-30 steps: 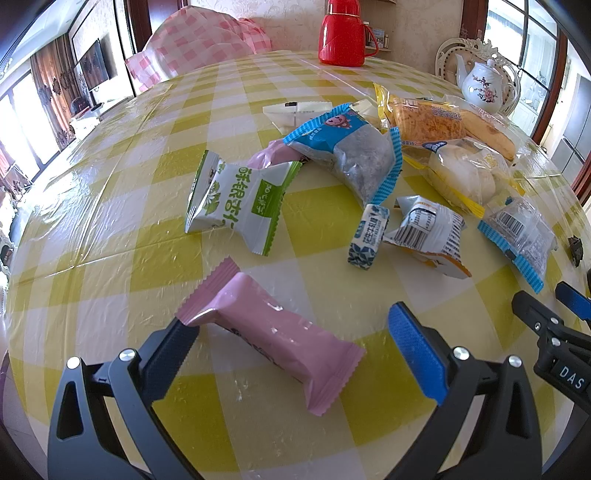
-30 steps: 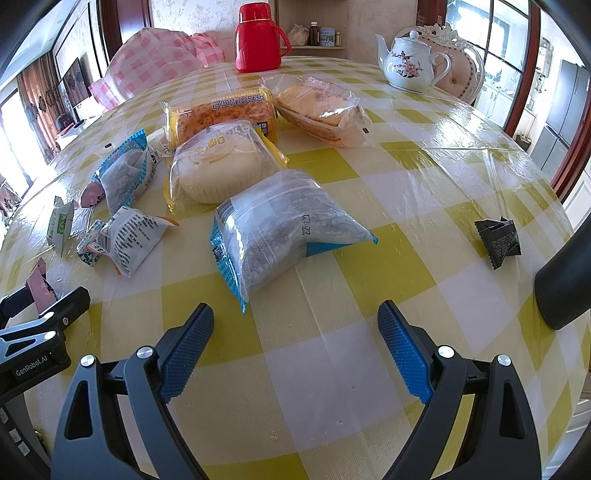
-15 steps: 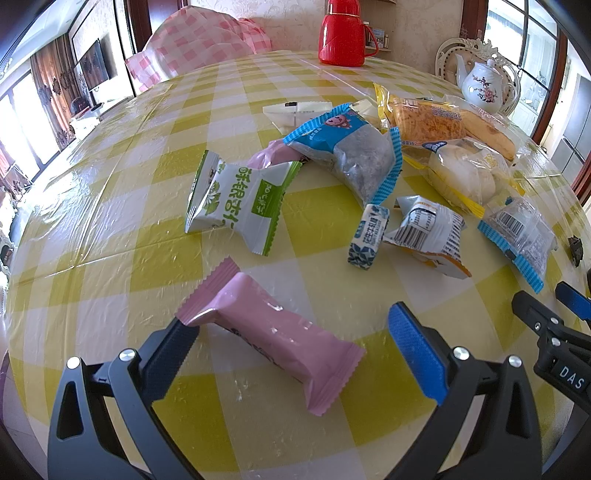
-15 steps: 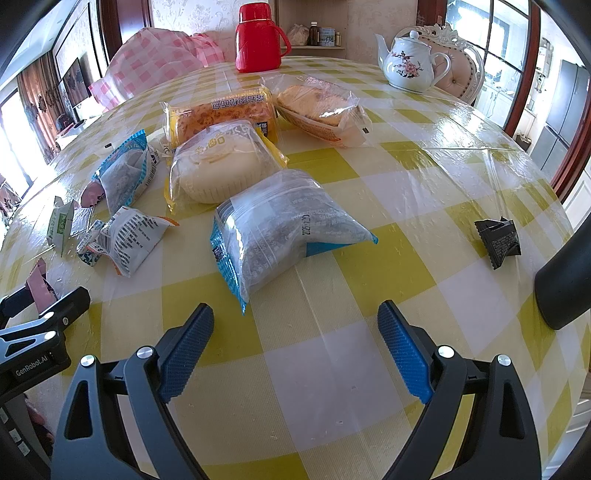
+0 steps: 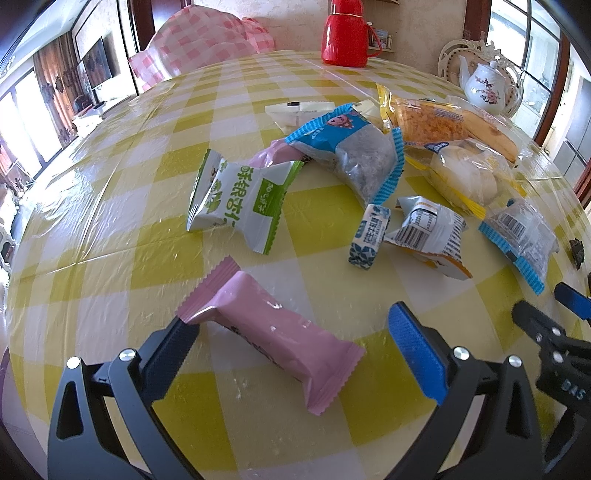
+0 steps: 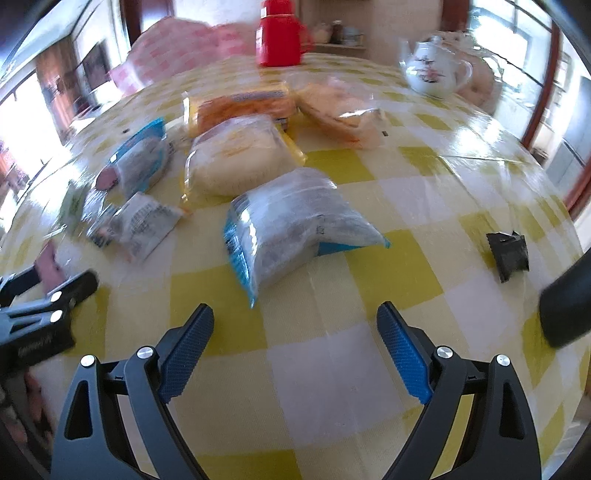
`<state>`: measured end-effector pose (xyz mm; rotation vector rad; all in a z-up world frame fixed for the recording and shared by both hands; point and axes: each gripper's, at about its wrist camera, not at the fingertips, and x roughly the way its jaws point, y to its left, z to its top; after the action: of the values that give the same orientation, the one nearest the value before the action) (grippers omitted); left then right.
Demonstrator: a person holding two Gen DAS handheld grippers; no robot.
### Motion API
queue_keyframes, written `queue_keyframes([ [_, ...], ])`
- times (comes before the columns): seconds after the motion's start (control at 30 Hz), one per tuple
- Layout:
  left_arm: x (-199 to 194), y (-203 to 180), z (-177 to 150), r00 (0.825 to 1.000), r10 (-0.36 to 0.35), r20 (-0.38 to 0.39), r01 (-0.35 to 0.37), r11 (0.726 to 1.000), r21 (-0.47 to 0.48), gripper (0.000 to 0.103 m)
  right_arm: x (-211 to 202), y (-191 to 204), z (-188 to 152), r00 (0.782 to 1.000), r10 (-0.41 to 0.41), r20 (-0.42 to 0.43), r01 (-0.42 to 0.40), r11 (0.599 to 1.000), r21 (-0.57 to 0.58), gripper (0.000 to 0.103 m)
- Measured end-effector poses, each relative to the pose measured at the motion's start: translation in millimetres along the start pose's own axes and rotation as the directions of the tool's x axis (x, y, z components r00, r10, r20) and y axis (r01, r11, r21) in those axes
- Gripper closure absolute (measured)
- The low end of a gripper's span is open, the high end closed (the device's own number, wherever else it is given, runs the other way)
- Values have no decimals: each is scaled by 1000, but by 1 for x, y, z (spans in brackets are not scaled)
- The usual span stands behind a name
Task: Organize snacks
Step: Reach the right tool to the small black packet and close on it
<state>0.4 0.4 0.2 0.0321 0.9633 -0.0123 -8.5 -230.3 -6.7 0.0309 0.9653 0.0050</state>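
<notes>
Yellow-checked desk [image 5: 110, 229] shown under clear film, snacks scattered unsorted. Pink packet [image 5: 269, 334] lain diagonally between spread fingers of left tool [image 5: 295, 354], jaws wide, nothing gripped; grasp judged imminent. Green-white packet [image 5: 240, 201] seen beyond. Blue-edged bag [image 6: 295, 225] framed ahead of right tool [image 6: 295, 354], jaws wide, empty; view motion-blurred.

Snack packets lie scattered on the table [image 5: 110, 229]. A wrapped bar [image 5: 269, 336] lies nearest, between the left tool's [image 5: 291, 347] spread fingers. Behind it sits a twist-ended packet [image 5: 240, 201], with a small candy [image 5: 369, 238] to its right. A flask [image 5: 345, 33] stands at the far edge.
</notes>
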Motion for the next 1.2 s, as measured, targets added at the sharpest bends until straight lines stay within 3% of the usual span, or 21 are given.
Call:
queue_keyframes([
  [0.1,1,1,0,1000,-1,0,1,1000,0,1,-26,-27,1,984,-101,144,84,989,121,17],
  [0.17,1,1,0,1000,-1,0,1,1000,0,1,-34,-46,7,972,-161,171,127,972,198,15],
  [0.43,1,1,0,1000,-1,0,1,1000,0,1,1,-103,47,953,-299,50,249,866,434,15],
  [0.6,1,1,0,1000,-1,0,1,1000,0,1,30,-132,54,922,-378,-81,355,745,566,15],
  [0.63,1,1,0,1000,-1,0,1,1000,0,1,35,-139,54,923,-369,-104,355,717,600,15],
  [0.7,1,1,0,1000,-1,0,1,1000,0,1,44,-145,52,934,-332,-128,335,699,632,14],
  [0.77,1,1,0,1000,-2,0,2,1000,0,1,48,-141,56,934,-338,-119,335,708,621,14],
  [0.83,1,1,0,1000,-1,0,1,1000,0,1,48,-131,63,943,-329,-47,295,763,575,31],
  [0.87,1,1,0,1000,-2,0,2,1000,0,1,50,-125,67,935,-352,-50,322,777,541,31],
  [0.93,1,1,1,1000,-2,0,2,1000,1,1,54,-124,66,944,-325,-64,307,786,537,31],
  [1.03,-2,2,-2,1000,-2,0,2,1000,1,1,58,-124,66,940,-332,-80,326,802,501,25],
  [1.2,-2,2,-2,1000,-1,0,1,1000,1,1,63,-127,69,942,-329,-65,325,845,426,27],
])
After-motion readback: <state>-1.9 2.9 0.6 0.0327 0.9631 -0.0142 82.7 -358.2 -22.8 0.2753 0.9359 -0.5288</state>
